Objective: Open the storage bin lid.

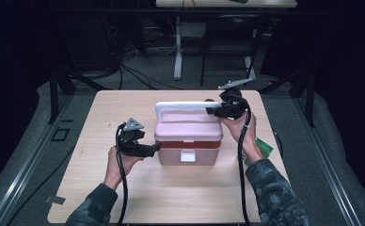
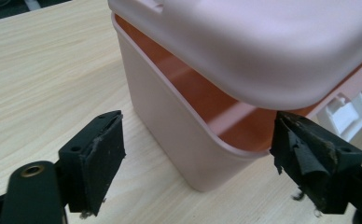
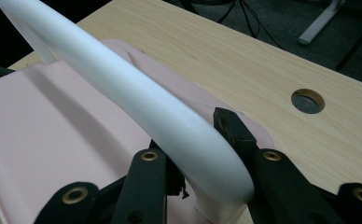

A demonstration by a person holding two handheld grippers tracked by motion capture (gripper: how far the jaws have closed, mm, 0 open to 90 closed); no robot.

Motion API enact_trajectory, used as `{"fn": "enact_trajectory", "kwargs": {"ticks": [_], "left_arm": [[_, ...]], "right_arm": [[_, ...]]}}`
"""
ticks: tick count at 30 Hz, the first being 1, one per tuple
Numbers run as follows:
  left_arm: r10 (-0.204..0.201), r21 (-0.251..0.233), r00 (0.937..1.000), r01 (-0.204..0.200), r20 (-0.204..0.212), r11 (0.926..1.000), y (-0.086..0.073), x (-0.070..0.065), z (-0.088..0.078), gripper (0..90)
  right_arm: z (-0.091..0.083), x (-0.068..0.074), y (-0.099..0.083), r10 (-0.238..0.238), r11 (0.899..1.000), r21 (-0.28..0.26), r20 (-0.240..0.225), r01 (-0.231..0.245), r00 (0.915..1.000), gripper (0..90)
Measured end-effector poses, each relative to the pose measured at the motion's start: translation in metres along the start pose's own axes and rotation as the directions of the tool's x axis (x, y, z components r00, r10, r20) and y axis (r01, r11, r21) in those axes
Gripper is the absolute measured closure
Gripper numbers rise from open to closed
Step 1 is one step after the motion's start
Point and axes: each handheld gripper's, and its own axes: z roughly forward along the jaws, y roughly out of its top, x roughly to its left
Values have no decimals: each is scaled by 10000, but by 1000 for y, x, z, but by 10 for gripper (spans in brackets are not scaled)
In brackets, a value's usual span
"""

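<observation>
1. High view: the pink box sits mid-surface; the left gripper is at the box's left wall, the right gripper at its white handle.
2. Left gripper view: jaws spread, the box's corner between them, untouched.
3. Right gripper view: jaws pinch the handle's end above the lid.

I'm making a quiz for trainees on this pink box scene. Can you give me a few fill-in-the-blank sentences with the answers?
1. The right gripper is shut on the box's white ____.
2. The lid of the pink box stands slightly ____, so the orange inside shows beneath it.
3. The left gripper has its jaws ____ on either side of a corner of the box.
4. The white latch sits on the box's ____ face, towards the person.

Missing words: handle; raised; open; front
</observation>
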Motion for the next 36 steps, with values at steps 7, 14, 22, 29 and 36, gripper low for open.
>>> {"fn": "enact_trajectory", "kwargs": {"ticks": [7,14,22,29,36], "left_arm": [[-134,7,9997,134,-198,9999,2,-2,7,331],[-558,176,9977,565,-381,9982,2,-3,18,531],[-769,260,9952,786,-609,9966,3,-9,23,641],[-744,277,9950,764,-660,9967,4,-10,23,668],[-650,297,9958,670,-646,9973,4,-9,23,666]], "right_arm": [[0,-2,4,150,9999,42,48,-151,9999,737],[0,-3,6,57,10000,20,160,-57,9999,721],[0,-2,8,-95,9999,-45,386,97,9992,713],[-6,-8,13,-150,9997,-185,661,162,9977,700],[-7,-12,20,-101,9997,-222,810,120,9967,706]]}}
